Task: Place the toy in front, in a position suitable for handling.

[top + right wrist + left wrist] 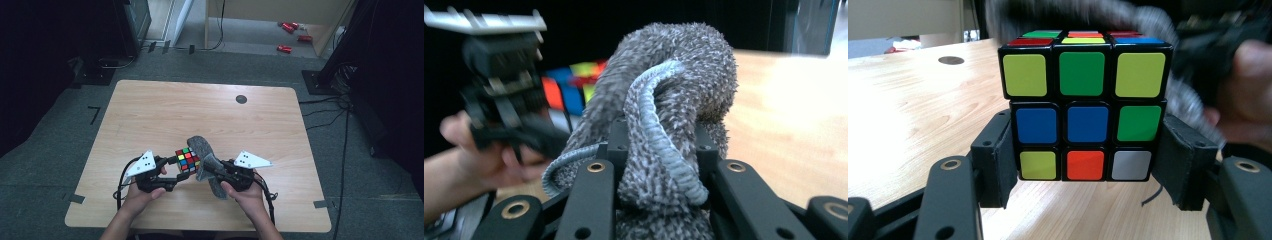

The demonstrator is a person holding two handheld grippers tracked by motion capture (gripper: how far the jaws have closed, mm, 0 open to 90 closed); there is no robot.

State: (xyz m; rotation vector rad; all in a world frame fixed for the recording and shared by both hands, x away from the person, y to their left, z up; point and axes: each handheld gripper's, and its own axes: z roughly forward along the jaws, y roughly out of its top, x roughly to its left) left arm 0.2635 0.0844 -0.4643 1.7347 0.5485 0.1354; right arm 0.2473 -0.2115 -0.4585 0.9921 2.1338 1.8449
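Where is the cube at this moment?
In the high view the cube is near the table's front middle, clamped in the left gripper, with the grey cloth against its right side.

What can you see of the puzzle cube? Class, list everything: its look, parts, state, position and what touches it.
The cube is a three-by-three puzzle with black plastic edges and glossy stickers, scrambled. The face toward the left gripper's camera reads yellow, green, yellow; blue, blue, green; yellow, orange, white. It is held upright above the table, clamped at its lower sides between the jaws of the left gripper. A grey fuzzy cloth, held in the right gripper, lies against its far side.
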